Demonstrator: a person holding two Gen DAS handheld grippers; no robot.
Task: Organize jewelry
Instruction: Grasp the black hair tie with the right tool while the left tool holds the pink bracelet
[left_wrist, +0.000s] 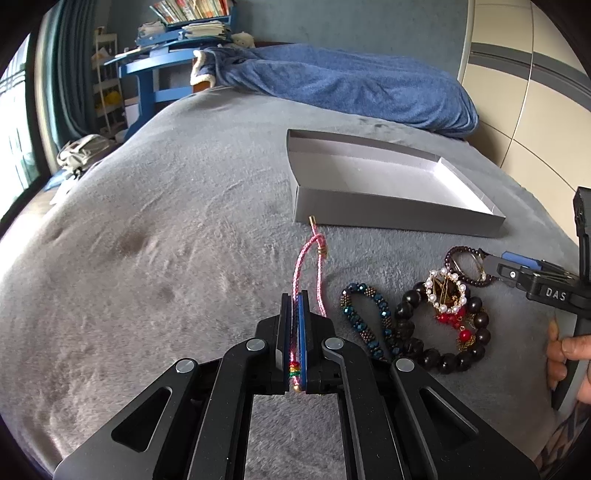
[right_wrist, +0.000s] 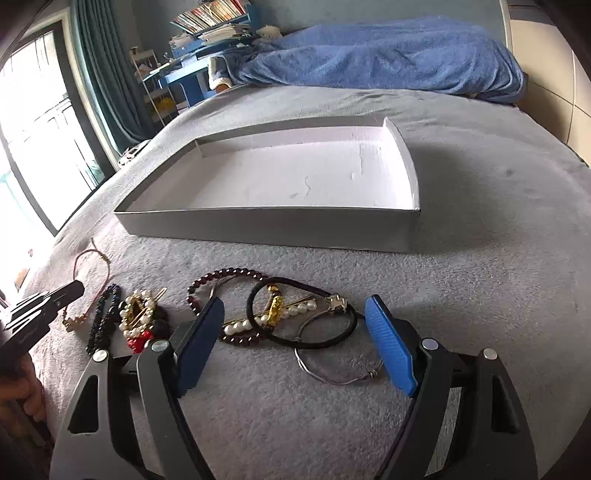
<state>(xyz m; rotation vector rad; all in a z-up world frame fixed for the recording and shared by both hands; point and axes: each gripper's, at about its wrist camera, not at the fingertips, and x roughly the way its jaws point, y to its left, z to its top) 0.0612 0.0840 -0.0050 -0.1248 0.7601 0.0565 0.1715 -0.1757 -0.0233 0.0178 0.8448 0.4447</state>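
Left, the left gripper (left_wrist: 294, 295) clamps a pink cord (left_wrist: 306, 266); right gripper (right_wrist: 295, 317), jaws apart, straddles a hair tie (right_wrist: 343, 332) near the tray (right_wrist: 266, 225).

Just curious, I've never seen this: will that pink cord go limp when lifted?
Probably: the pink cord is thin braid lying in a loose loop, so it should dangle. Likely very light. The shut left tongs pinch it.

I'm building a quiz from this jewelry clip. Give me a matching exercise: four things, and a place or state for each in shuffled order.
Things:
1. pink cord bracelet
2. gray box
3. left gripper
4. right gripper

States:
A. jaws apart over the hair ties
B. empty, on the blanket
C. clamped between pads
D. shut on a cord

Pairs: 1-C, 2-B, 3-D, 4-A
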